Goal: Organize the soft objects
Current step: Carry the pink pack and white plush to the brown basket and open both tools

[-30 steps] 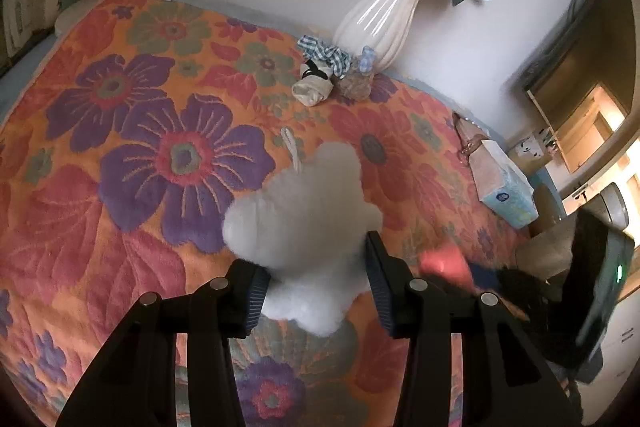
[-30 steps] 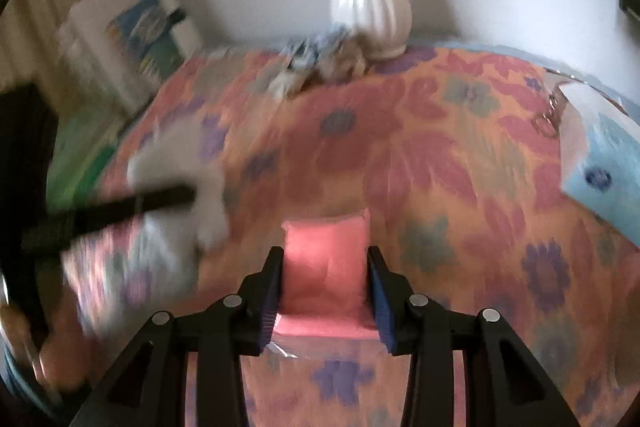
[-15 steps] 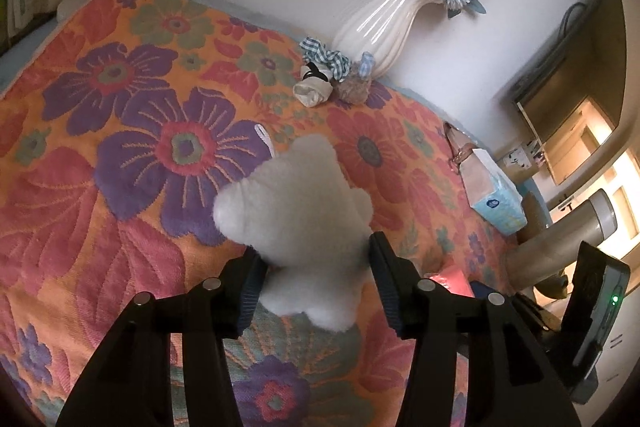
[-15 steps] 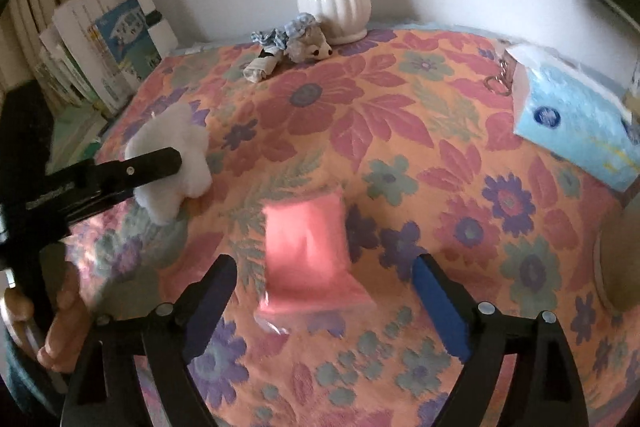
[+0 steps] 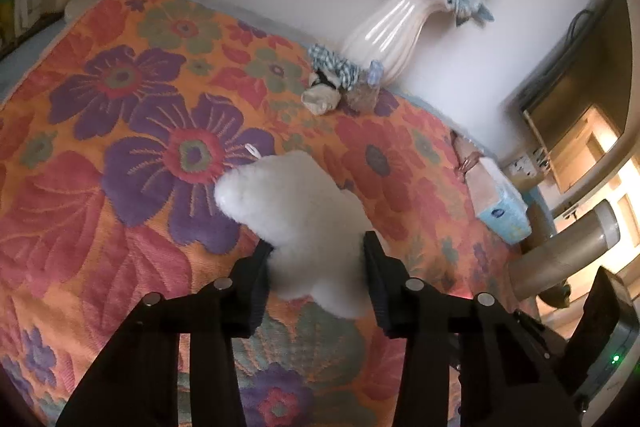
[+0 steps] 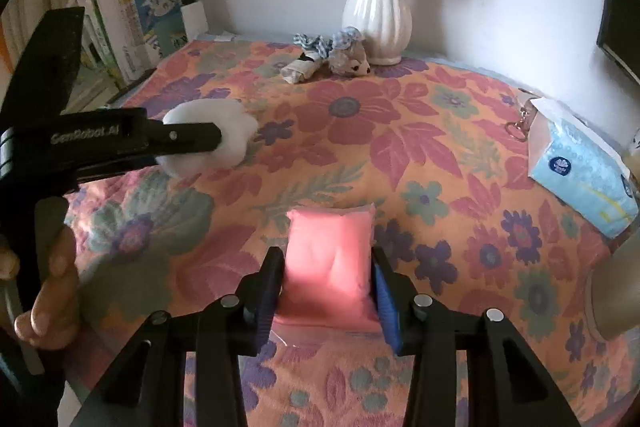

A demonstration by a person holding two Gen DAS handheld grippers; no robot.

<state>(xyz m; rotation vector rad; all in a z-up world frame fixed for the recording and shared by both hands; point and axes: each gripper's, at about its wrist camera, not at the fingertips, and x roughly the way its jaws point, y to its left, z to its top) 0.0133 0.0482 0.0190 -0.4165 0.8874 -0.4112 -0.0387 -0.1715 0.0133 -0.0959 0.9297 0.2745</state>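
A bright floral quilted cloth (image 6: 400,147) in orange, red and purple covers the surface. At its far edge, against the wall, stands one ribbed white ceramic vase (image 6: 378,11) of blue and white artificial flowers. Just in front of the vase lies a small cluster of soft things: a blue-checked fabric bow (image 6: 310,43), a cream rolled cloth piece (image 6: 298,69) and a small grey plush animal (image 6: 352,61), all close together. One light-blue tissue pack (image 6: 580,167) lies near the right edge, well apart from the rest. Upright books and papers (image 6: 132,15) stand at the far left. Nothing lies between the two held items and the cluster by the vase.

The left gripper (image 5: 316,275) has just been closing and its pads press into the sides of one fluffy white plush toy (image 5: 296,211), which bulges out ahead of the fingers above the cloth. A hand (image 6: 48,287) shows on its handle. The right gripper (image 6: 326,283) has likewise just been closing, and it is clamped on one pink soft rectangular pouch (image 6: 330,255) at the cloth's near middle.
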